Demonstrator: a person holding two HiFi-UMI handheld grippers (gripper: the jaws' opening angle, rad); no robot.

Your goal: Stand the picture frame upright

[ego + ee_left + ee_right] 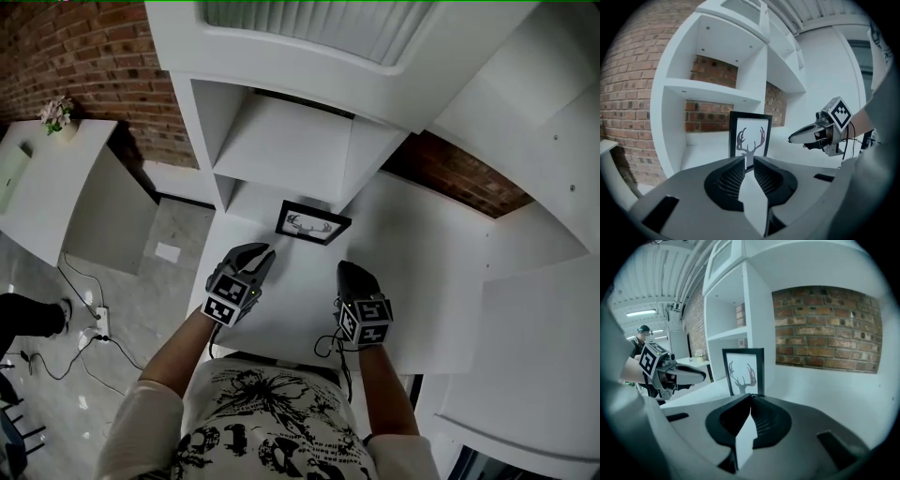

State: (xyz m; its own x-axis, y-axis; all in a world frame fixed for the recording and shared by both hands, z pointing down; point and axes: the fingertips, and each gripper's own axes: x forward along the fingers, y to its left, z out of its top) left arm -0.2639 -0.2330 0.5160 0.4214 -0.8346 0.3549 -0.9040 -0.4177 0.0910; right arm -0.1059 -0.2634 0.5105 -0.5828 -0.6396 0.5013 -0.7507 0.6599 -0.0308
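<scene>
Picture frame [313,222], black border, antler print on white. It stands upright on the white surface [427,281], just in front of the lower opening of the white shelf unit [281,141]. Brick wall [84,56] behind the shelves.

Left gripper [265,255]: low over the near part of the surface, pointing toward the frame from the left. In the left gripper view its jaws stand a little apart, a narrow gap at the tips, nothing in it. The frame [750,138] shows just past the tips, clear of them.

Right gripper [349,270]: beside the left one, to the right, also pointing at the frame. In the right gripper view its jaws are pressed together, holding nothing. The frame [743,371] stands ahead of the tips, slightly left, not touching.

From the head view the frame sits ahead of both grippers, roughly between their two lines, apart from each. Neither gripper is in contact with it.
</scene>
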